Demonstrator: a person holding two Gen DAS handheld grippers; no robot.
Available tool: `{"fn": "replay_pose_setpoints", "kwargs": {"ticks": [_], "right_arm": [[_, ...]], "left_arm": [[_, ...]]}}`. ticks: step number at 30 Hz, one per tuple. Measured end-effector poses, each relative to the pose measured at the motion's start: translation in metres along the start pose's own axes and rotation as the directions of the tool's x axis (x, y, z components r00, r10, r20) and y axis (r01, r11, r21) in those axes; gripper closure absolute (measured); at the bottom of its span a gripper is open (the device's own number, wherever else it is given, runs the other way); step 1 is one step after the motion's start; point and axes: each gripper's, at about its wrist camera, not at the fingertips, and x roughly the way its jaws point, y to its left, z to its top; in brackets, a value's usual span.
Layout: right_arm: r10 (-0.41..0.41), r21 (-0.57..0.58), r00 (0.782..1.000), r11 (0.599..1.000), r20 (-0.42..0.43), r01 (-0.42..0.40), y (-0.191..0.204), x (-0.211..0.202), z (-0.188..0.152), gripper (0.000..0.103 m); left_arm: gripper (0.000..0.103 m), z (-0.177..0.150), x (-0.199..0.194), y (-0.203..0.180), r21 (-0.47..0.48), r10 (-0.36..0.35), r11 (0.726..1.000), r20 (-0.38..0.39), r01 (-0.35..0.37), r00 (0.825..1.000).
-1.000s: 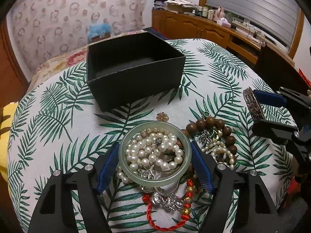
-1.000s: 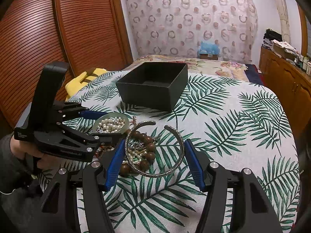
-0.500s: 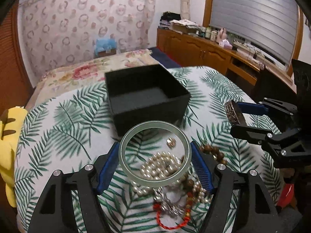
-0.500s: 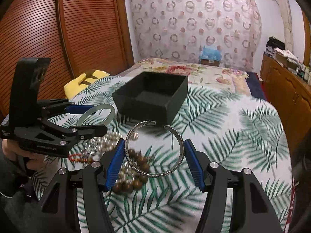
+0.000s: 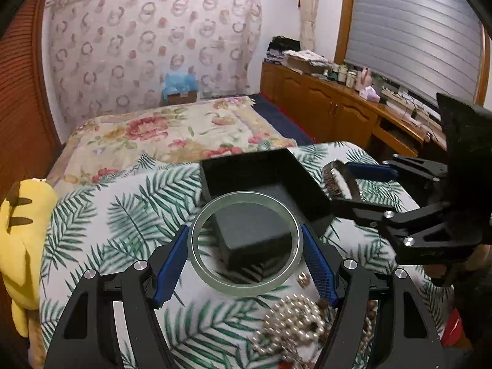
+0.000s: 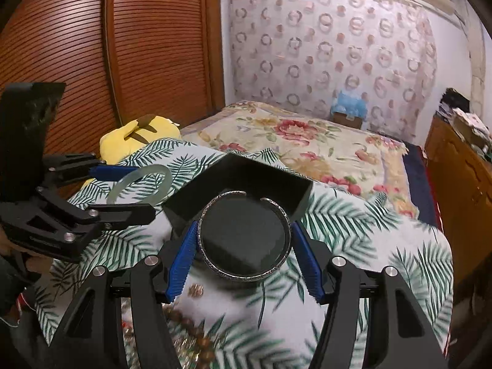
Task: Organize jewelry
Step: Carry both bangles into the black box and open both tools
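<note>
The left gripper is pinching a pale green jade bangle flat between its blue pads, in the air over the near corner of the open black square box. Right of it, the right gripper is clamping an open-ended engraved silver cuff bracelet above the same box. The box is sitting on the palm-leaf-printed cloth, with white pearl strands lying nearer the camera.

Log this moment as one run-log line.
left gripper: shut on jade bangle | right gripper: shut on silver cuff | black box: open, ahead | pearls: on cloth
</note>
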Motion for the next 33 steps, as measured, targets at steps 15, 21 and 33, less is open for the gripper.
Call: {"fn": "replay_pose_setpoints", "kwargs": {"ticks": [15, 21, 33], "right_arm": [[0.091, 0.050, 0.996, 0.995, -0.011, -0.090, -0.017, 0.031, 0.011, 0.029], [-0.011, 0.089, 1.000, 0.996, 0.029, 0.008, -0.038, 0.019, 0.008, 0.029], [-0.061, 0.141, 0.998, 0.988, 0.024, 0.056, -0.059, 0.026, 0.004, 0.029]], "left_arm": [[0.034, 0.026, 0.023, 0.017, 0.007, 0.016, 1.000, -0.016, -0.016, 1.000], [0.034, 0.037, 0.038, 0.004, 0.051, 0.014, 0.999, -0.031, -0.013, 0.999], [0.034, 0.043, 0.077, -0.011, 0.108, 0.039, 0.994, -0.092, -0.029, 0.995]]}}
